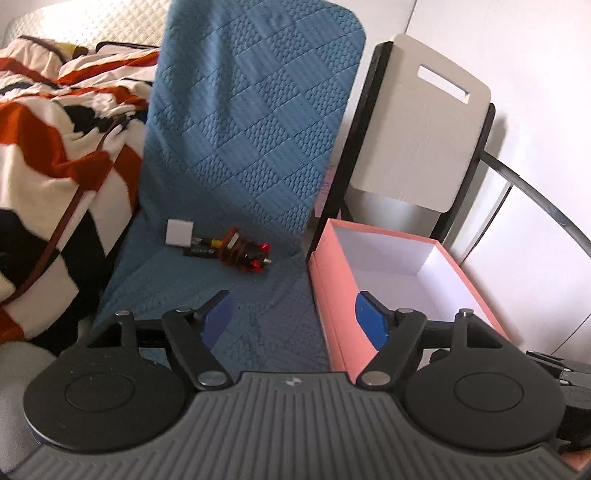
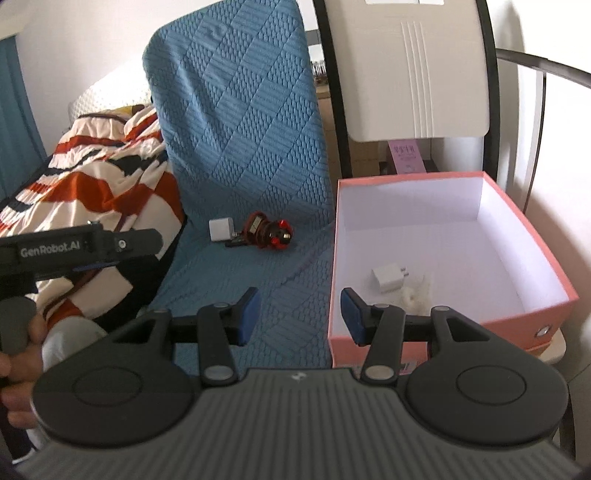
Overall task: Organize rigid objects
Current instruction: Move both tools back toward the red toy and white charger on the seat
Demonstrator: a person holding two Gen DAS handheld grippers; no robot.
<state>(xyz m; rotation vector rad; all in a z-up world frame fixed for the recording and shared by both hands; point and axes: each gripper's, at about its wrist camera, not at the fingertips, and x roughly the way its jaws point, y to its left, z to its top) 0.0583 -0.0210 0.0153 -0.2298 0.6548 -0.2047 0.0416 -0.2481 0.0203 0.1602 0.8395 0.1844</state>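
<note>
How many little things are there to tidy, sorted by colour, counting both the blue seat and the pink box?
White: 3, a cube on the blue seat, a charger plug and a fluffy tuft in the pink box.
Red and black: 1, a toy on the seat.
Black: 1, a flat piece beside the toy.
Total: 5

A tall blue quilted cushion [image 2: 236, 122] stands up in the middle and bends forward to cover the seat. On the left lies a bed with a blanket [image 1: 55, 147] in white, orange and black stripes, and a white padded headboard [image 1: 85, 22] behind it. To the right stands a white folding chair [image 1: 424, 122] with a black frame and a slot near its top. The wall [image 1: 535, 55] behind is plain white, and soft daylight fills the room. A teal curtain [image 2: 14, 110] hangs at the far left.
</note>
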